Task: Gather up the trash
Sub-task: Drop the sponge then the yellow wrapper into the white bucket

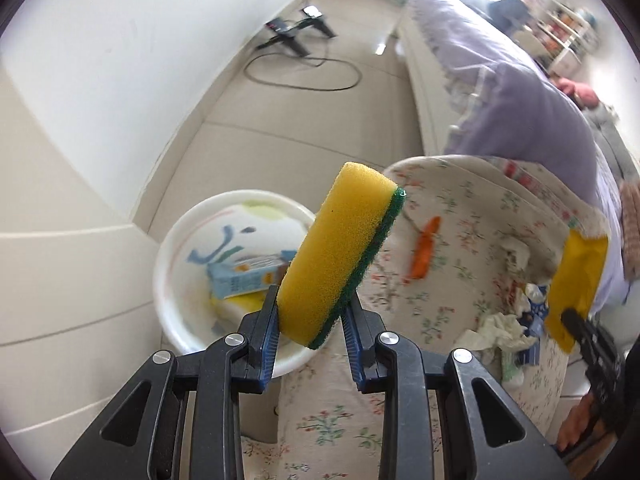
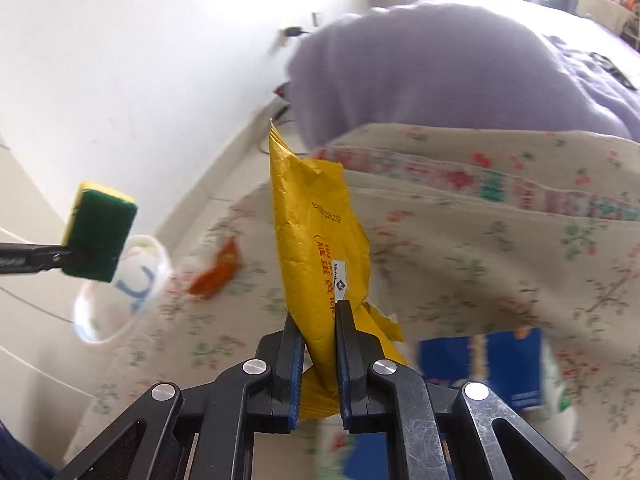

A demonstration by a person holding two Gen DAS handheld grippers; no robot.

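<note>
My left gripper [image 1: 310, 300] is shut on a yellow sponge with a green scouring side [image 1: 336, 256] and holds it in the air over the rim of a white round bin [image 1: 168, 280]. The bin holds a light blue carton [image 1: 244, 276]. The sponge also shows in the right wrist view [image 2: 100, 232], with the bin [image 2: 120, 300] behind it. My right gripper [image 2: 316, 316] is shut on a crumpled yellow wrapper [image 2: 316, 240], held above the floral cloth [image 2: 480, 260]. That wrapper shows in the left wrist view [image 1: 580, 276] at the right. An orange wrapper [image 1: 426, 252] lies on the cloth.
Crumpled tissues [image 1: 504, 328] and a blue packet [image 2: 500, 364] lie on the floral cloth [image 1: 440, 308]. A bed with a purple cover [image 1: 520, 112] stands behind. A black cable [image 1: 304, 76] and a black stand [image 1: 296, 32] lie on the tiled floor by the white wall.
</note>
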